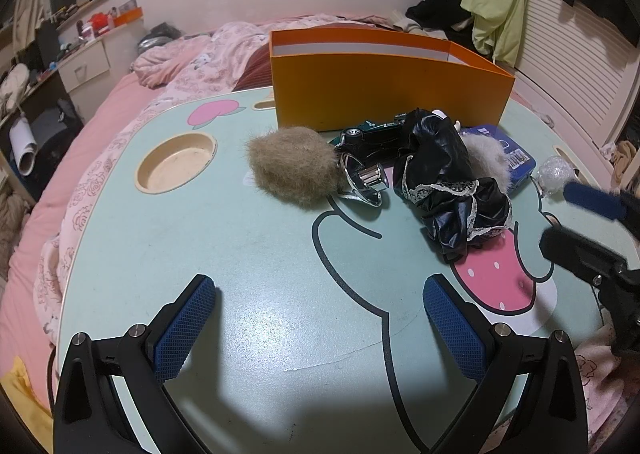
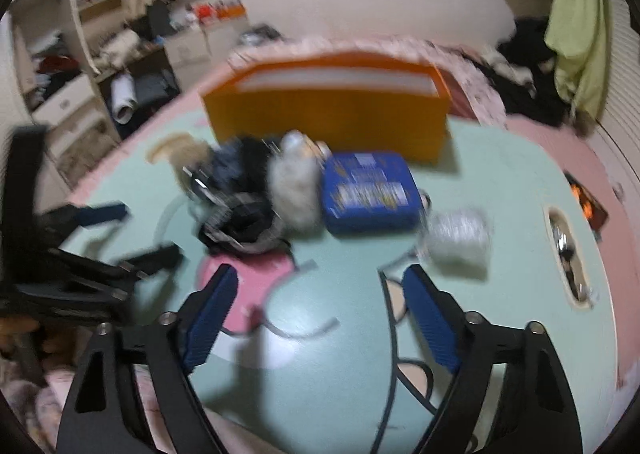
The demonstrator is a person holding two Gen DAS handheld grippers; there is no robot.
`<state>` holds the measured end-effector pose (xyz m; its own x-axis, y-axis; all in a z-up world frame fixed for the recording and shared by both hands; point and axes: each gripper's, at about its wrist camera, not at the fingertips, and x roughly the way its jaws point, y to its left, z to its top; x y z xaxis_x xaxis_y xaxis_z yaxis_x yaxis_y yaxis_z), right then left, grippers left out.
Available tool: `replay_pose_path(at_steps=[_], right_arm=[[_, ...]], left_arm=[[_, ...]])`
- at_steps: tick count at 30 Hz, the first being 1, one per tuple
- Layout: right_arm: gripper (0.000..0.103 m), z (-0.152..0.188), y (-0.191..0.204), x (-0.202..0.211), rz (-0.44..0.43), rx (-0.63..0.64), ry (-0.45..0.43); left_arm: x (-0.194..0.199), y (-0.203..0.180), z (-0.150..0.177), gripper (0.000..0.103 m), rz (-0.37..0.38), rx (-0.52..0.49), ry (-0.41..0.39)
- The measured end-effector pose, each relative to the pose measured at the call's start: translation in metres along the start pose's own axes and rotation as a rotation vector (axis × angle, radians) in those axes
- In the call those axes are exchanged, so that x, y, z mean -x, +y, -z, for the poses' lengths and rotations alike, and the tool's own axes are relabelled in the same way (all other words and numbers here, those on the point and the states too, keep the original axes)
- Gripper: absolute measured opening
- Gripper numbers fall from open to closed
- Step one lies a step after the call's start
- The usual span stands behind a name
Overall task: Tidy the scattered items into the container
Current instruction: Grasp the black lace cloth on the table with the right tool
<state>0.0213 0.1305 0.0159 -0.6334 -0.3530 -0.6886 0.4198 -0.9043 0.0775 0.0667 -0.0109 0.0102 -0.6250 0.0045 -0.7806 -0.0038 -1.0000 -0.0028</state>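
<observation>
left gripper (image 1: 319,296) spread open above the near edge of the surface (image 1: 200,254), holding nothing. right gripper (image 2: 320,294) likewise open and empty, over the near right part of the surface; right wrist view motion-blurred.

orange container (image 1: 384,90) upright at the far edge of the surface, open at the top, inside not visible from here.

scattered items in a cluster just in front of the container:
- tan fur pompom (image 1: 294,166) leftmost, touching a chrome clip (image 1: 366,184).
- dark green toy car (image 1: 372,132) just behind the clip, close against the container's front wall.
- black lace-trimmed fabric (image 1: 448,186) bunched right of the clip, partly over a grey-white fur piece (image 1: 486,156).
- blue tin (image 2: 370,190) right of the fur piece, flat on the surface.
- clear crumpled plastic wrap (image 2: 460,236) near the right edge, just beside the tin.

round cup recess (image 1: 176,162) at the left side of the surface.
</observation>
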Motion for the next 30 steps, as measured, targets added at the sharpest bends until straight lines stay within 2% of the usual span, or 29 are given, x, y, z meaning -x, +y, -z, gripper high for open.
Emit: replay_pose_path(at_steps=[2,5,9,10,12,13,14,16,20,22,25,30], right_arm=[[0.071,-0.009,0.015,0.0,-0.015,0.062,-0.014],[0.057,-0.026,0.031,-0.01,-0.055,0.085,-0.002],[0.054,-0.05,0.051,-0.02,-0.056,0.125,-0.043],[0.05,-0.055,0.057,-0.027,-0.059,0.147,-0.029],[0.036,-0.058,0.064,-0.044,-0.041,0.176,0.036],[0.023,-0.056,0.064,-0.054,-0.012,0.176,0.082],[0.019,-0.054,0.061,-0.057,-0.001,0.164,0.092],[0.013,-0.053,0.055,-0.047,-0.054,0.13,0.055],[0.012,-0.053,0.042,-0.001,-0.133,0.067,-0.077],[0.011,-0.05,0.034,0.02,-0.173,0.04,-0.097],[0.011,-0.037,0.024,0.04,-0.209,0.036,-0.081],[0.014,-0.011,0.01,0.03,-0.158,0.043,0.013]], left_arm=[[0.0,0.0,0.0,0.103,0.001,0.0,0.0],[0.0,0.0,0.0,0.103,0.002,0.0,-0.001],[0.0,-0.001,0.0,0.103,0.002,-0.001,-0.001],[0.0,-0.001,0.0,0.103,0.002,0.0,-0.001],[0.0,-0.001,0.0,0.103,0.002,0.0,-0.001],[0.0,-0.001,0.0,0.103,0.002,0.0,-0.001],[0.001,-0.001,0.0,0.103,0.003,0.0,-0.002],[0.0,-0.001,0.0,0.103,0.002,0.0,-0.001],[0.0,0.0,0.0,0.103,0.002,0.0,-0.001],[0.0,0.0,0.0,0.103,0.002,0.0,-0.002],[0.0,0.0,0.0,0.103,0.002,0.0,-0.002],[0.0,0.0,0.0,0.103,0.002,0.0,-0.002]])
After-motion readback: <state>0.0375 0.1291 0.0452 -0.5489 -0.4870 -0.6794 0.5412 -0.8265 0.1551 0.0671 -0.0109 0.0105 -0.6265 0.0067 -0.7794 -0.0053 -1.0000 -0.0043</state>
